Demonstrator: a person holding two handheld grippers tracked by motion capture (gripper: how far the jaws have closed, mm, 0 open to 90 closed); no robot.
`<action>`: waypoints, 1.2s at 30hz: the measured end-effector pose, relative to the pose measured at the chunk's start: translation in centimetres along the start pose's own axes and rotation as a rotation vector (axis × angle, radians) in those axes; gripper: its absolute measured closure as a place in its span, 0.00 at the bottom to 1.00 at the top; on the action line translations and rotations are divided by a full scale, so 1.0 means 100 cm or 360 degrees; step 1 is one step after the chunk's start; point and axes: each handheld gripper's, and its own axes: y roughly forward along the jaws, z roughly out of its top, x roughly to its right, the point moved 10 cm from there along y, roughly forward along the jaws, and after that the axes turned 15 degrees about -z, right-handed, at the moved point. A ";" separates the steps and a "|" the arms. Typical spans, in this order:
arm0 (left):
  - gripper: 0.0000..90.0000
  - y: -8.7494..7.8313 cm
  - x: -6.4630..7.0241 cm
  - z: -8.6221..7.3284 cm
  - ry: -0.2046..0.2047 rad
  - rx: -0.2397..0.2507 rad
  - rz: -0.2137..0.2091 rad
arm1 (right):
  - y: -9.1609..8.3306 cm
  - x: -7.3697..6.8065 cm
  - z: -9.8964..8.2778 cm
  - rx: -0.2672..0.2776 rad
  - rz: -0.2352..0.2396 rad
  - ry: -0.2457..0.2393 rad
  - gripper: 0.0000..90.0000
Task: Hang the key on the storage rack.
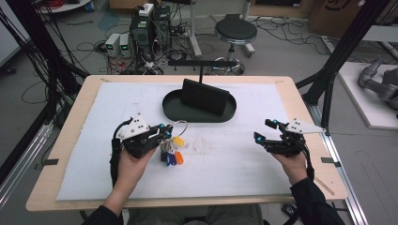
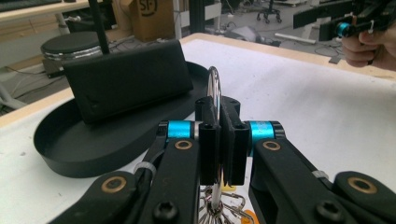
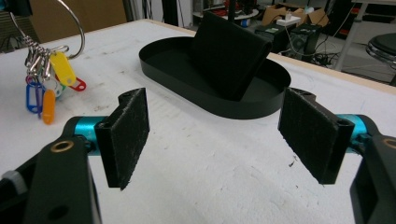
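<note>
Left gripper (image 2: 219, 154) clamped on key ring (image 2: 214, 93), black tray (image 2: 60, 149) ahead-left of it; right gripper (image 3: 219, 140) agape, farther off.

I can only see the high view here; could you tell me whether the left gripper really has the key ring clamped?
Observer: Yes, in the left gripper view the left gripper has its pads shut on the metal key ring.
Operator: Thank you. Are the tags hanging free?
Observer: In the right gripper view the coloured tags dangle below the ring, above the white mat.
Operator: And the right gripper?
Observer: The right gripper stands wide open, with nothing between its pads, facing the black tray.
</note>
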 end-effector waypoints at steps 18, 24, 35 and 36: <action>0.96 -0.004 -0.019 0.030 0.0021 0.0098 0.0062 | 0.001 0.003 0.000 0.0002 -0.0021 0.0001 0.28; 0.96 -0.002 -0.031 0.042 0.0026 0.0101 0.0089 | 0.000 0.004 0.000 -0.0001 -0.0021 0.0007 0.28; 0.96 0.002 -0.050 0.073 0.0045 0.0139 0.0119 | 0.000 0.005 0.000 0.0003 -0.0024 0.0009 0.28; 0.96 0.003 -0.052 0.075 0.0049 0.0139 0.0124 | -0.001 0.005 0.000 0.0003 -0.0025 0.0008 0.28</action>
